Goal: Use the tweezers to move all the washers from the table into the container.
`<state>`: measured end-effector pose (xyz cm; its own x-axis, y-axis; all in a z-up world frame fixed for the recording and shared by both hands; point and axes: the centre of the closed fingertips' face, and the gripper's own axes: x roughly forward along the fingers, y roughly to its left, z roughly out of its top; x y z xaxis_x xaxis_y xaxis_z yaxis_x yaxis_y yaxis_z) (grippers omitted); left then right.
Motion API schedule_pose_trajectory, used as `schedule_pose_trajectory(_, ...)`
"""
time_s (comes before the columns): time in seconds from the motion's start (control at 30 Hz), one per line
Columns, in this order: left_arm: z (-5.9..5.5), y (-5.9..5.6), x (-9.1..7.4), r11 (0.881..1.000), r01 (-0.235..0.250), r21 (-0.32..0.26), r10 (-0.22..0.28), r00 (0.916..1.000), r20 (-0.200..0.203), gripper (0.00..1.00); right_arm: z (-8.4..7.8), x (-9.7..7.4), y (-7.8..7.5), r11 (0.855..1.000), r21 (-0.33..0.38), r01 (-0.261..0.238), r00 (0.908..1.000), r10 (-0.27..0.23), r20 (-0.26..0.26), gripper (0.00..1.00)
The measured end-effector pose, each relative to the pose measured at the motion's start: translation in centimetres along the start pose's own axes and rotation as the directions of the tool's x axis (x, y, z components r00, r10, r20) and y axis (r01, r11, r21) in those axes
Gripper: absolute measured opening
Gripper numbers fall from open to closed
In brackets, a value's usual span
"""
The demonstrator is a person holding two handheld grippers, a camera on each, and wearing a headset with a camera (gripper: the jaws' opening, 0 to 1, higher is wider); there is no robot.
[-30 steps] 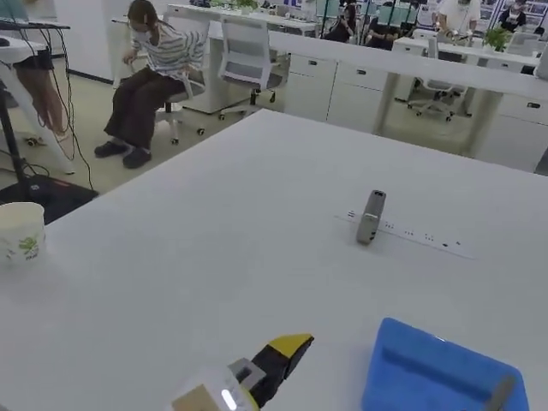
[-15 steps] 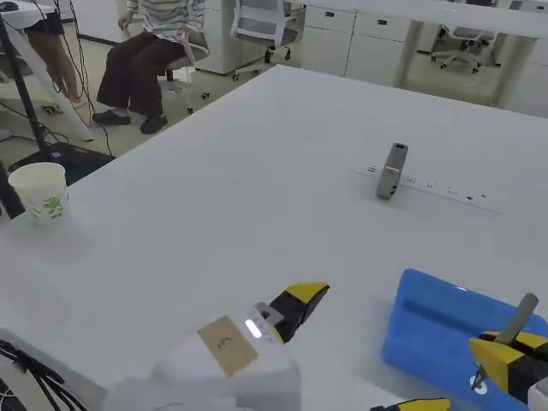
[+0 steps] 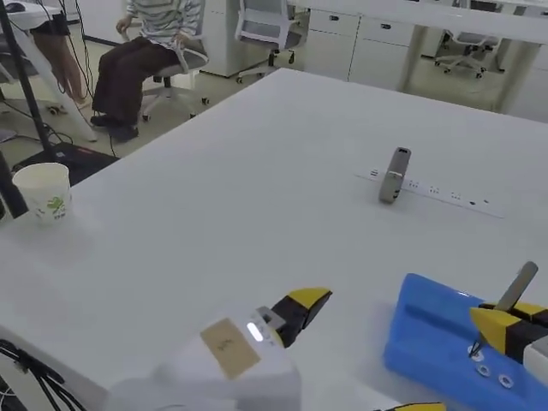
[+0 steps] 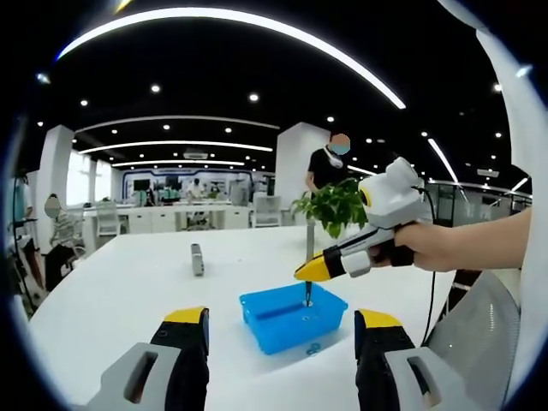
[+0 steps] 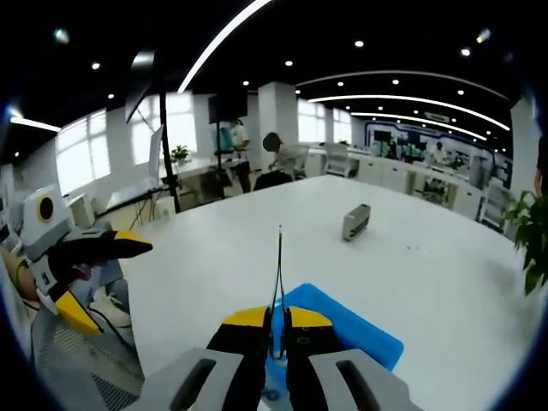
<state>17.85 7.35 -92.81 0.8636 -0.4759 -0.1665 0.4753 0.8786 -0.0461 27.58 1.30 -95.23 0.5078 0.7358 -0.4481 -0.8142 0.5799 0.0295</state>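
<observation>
Left gripper view: the left gripper [image 4: 281, 318] has its jaws spread wide, empty. The blue container [image 4: 272, 332], a smooth shallow plastic tray, sits at twelve o'clock. At two o'clock is the right gripper [image 4: 312, 271], the nearer one, with slim metal tweezers [image 4: 307, 291] pointing tips-down into the tray.

Right gripper view: jaws clenched on the tweezers, long axis straight to twelve.

Head view: small flat ring washers [image 3: 484, 370] lie on the blue – at five o'clock, just beside the tips.

Nothing legible turns up anywhere here. The tan label [image 3: 224, 344] on the left gripper [image 4: 282, 321] carries a faint scrawl, too blurred to read, and the paper cup [image 3: 44, 191] shows just a green printed motif, no letters to make out.
</observation>
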Motion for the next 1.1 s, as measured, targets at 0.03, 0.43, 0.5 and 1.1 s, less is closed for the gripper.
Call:
schedule_pose_trajectory(0.03, 0.0, 0.0, 0.0, 1.0, 0.002, -0.004, -0.002, 1.0, 0.0, 0.69, 0.1, 0.2, -0.1, 1.0, -0.003, -0.002, 1.0, 0.002, 0.0, 0.03)
schedule_pose_trajectory(0.43, -0.2, -0.1, 0.0, 1.0, 0.008, -0.005, -0.008, 0.9999, -0.009, 0.69, -0.5, 2.1, -2.1, 0.999, -0.033, -0.004, 0.9991, 0.003, -0.041, 0.03)
schedule_pose_trajectory(0.5, -0.2, -0.1, 0.0, 1.0, 0.006, -0.007, -0.006, 1.0, -0.007, 0.68, -0.6, 2.3, -2.4, 0.999, -0.031, -0.004, 0.9989, 0.003, -0.046, 0.03)
schedule_pose_trajectory(1.1, -0.4, -0.3, 0.1, 1.0, 0.02, -0.011, -0.02, 0.9996, -0.019, 0.68, -2.8, 4.3, -4.3, 1.0, 0.009, 0.002, 0.9944, -0.001, -0.106, 0.03)
